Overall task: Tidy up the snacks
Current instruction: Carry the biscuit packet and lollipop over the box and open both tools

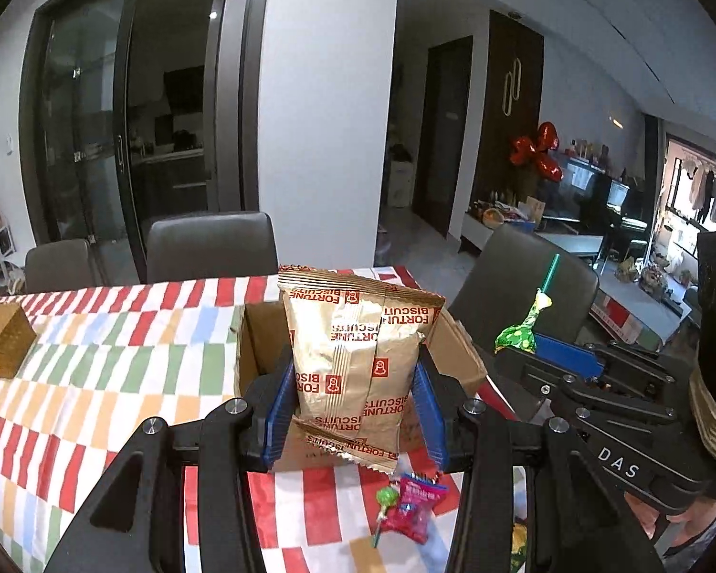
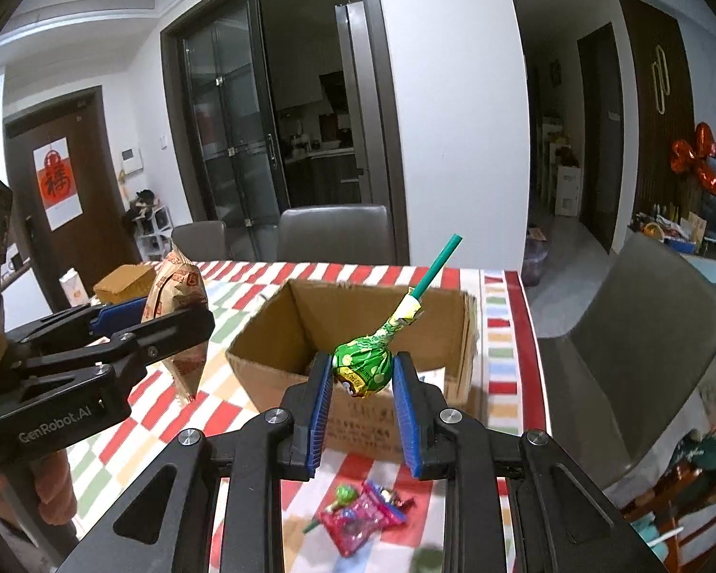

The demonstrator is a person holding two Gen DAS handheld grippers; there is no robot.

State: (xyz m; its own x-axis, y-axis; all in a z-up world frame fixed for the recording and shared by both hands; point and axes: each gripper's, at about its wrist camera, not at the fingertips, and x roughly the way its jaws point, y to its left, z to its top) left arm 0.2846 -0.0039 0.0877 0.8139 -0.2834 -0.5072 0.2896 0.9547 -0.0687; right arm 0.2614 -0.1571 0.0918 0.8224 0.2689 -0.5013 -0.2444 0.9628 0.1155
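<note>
Two snacks held up | left gripper (image 1: 355, 372) squeezes biscuit bag (image 1: 358, 358) | right gripper (image 2: 363, 377) pinches lollipop (image 2: 363, 363) | box (image 2: 281, 372) near table's far edge looks empty | candies (image 2: 358, 515) at near edge left

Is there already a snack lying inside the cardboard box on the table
No, in the right wrist view the visible inside of the cardboard box is bare, though its near floor is hidden.

You get even, moderately bright indoor light; the kitchen behind the glass doors (image 2: 234, 143) stays dark. Fisheye bending curves walls, corners go black, and near candies (image 2: 363, 515) look slightly blurred.
</note>
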